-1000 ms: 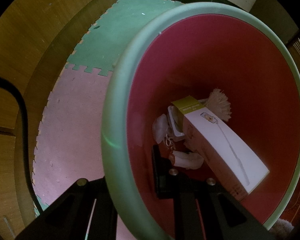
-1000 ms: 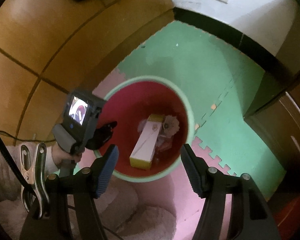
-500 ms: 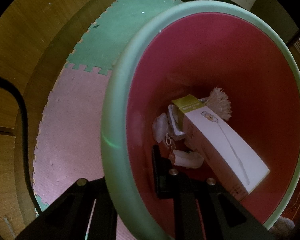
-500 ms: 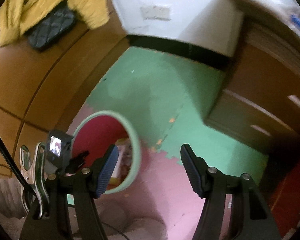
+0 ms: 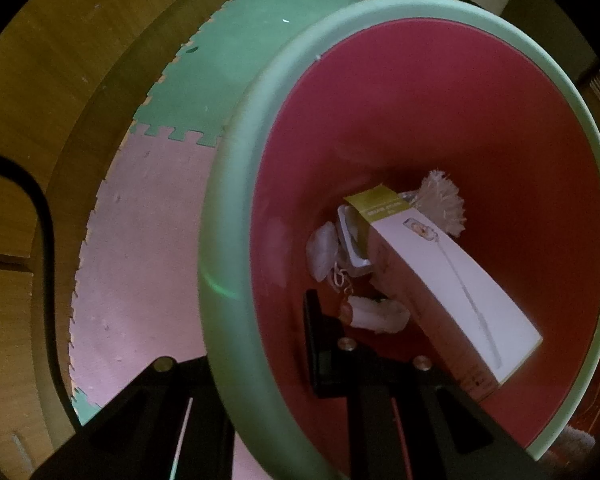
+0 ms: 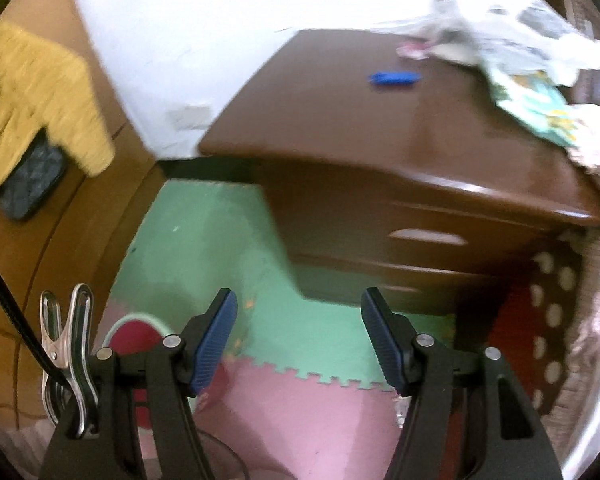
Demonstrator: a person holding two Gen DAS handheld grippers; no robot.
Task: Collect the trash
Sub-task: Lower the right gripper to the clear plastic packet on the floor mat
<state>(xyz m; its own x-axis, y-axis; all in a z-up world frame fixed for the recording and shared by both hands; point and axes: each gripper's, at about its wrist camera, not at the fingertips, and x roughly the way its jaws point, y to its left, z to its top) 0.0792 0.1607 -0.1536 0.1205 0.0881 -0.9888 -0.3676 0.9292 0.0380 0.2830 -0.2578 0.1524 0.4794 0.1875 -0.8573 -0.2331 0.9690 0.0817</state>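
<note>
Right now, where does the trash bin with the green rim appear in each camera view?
Left wrist view: the trash bin fills the centre and right, seen from above, with the left gripper clamped on its rim.
Right wrist view: only a small part of it shows, bottom left, behind the right gripper.
Shared landmark: the green and pink foam mat.

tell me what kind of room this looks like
Probably a bedroom at home: a wooden nightstand with drawers, interlocking foam floor mats, and a waste bin holding household trash.
</note>
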